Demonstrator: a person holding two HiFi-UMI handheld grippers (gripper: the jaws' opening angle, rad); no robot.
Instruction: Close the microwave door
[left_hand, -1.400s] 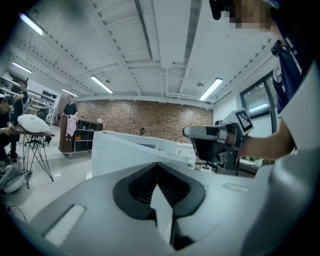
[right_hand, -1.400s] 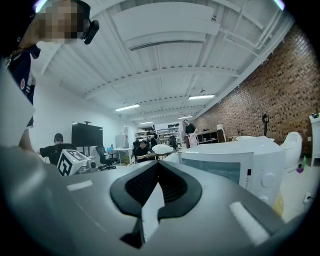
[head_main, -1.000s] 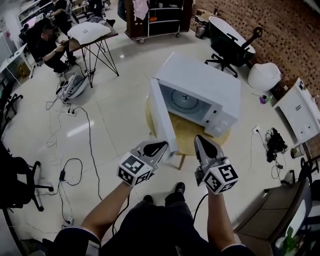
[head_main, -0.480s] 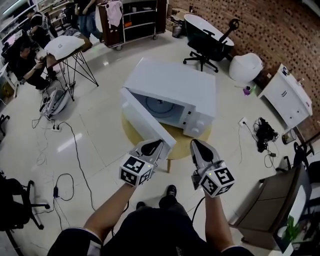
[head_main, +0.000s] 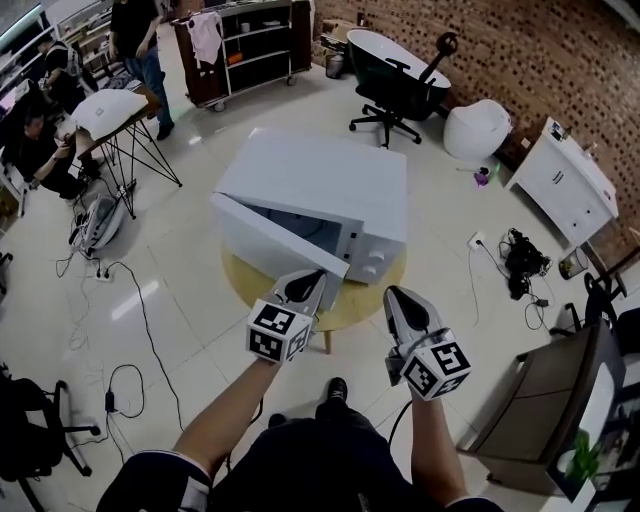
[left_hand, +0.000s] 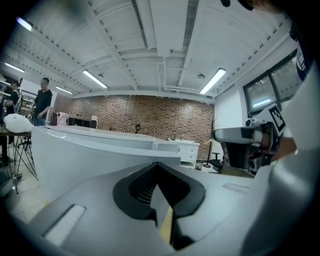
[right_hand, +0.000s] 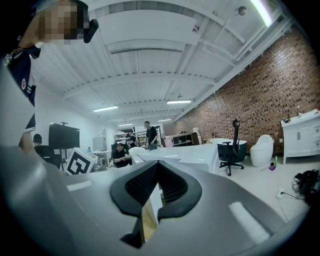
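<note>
A white microwave (head_main: 322, 178) stands on a small round wooden table (head_main: 352, 303). Its door (head_main: 275, 238) is hinged at the left and stands ajar at a narrow angle, with a strip of the dark cavity showing behind it. My left gripper (head_main: 308, 281) is shut and its tips rest against the door's free end. In the left gripper view the white door (left_hand: 95, 152) fills the space just beyond the left gripper (left_hand: 158, 169). My right gripper (head_main: 397, 298) is shut and empty. It hovers before the table edge, right of the control panel (head_main: 375, 262).
An office chair (head_main: 393, 68) and a white pouf (head_main: 474, 130) stand behind the microwave. A white cabinet (head_main: 558, 180) and floor cables (head_main: 520, 262) lie to the right. A shelf trolley (head_main: 240, 45), a folding table (head_main: 105, 110) and people are at the back left.
The door has swung from wide open to nearly closed, with the left gripper against its free end. Both grippers and the camera have moved closer to the microwave.
</note>
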